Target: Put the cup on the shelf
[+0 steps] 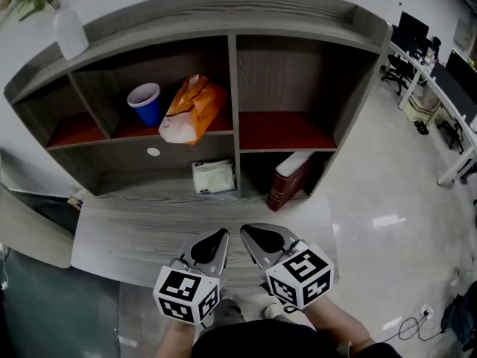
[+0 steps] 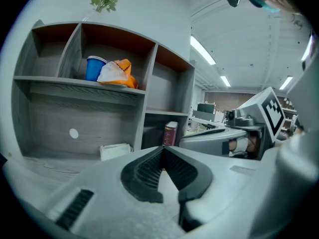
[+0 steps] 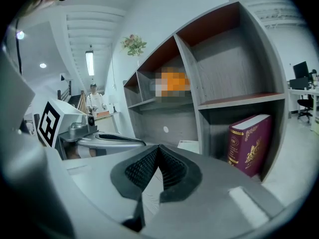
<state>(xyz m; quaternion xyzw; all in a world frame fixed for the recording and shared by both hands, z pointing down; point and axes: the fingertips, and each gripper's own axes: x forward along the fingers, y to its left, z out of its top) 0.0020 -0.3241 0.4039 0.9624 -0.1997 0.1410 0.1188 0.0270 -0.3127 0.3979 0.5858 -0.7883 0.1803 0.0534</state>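
A blue cup (image 1: 146, 104) stands upright on the upper shelf (image 1: 223, 124) of the grey shelf unit, left of an orange and white bag (image 1: 192, 108). The left gripper view shows the cup (image 2: 94, 67) beside that bag (image 2: 116, 72) too. Both grippers are held low over the grey table, well short of the shelf. My left gripper (image 1: 222, 235) is shut with nothing between its jaws, tips (image 2: 162, 149) meeting. My right gripper (image 1: 246, 232) is likewise shut and empty, its tips (image 3: 158, 148) together.
A maroon book (image 1: 288, 177) leans in the lower right compartment, also seen as the book (image 3: 250, 143). A white tissue pack (image 1: 213, 176) lies in the lower middle. A white vase (image 1: 69, 30) with flowers tops the unit. Desks and chairs (image 1: 425, 73) stand at right.
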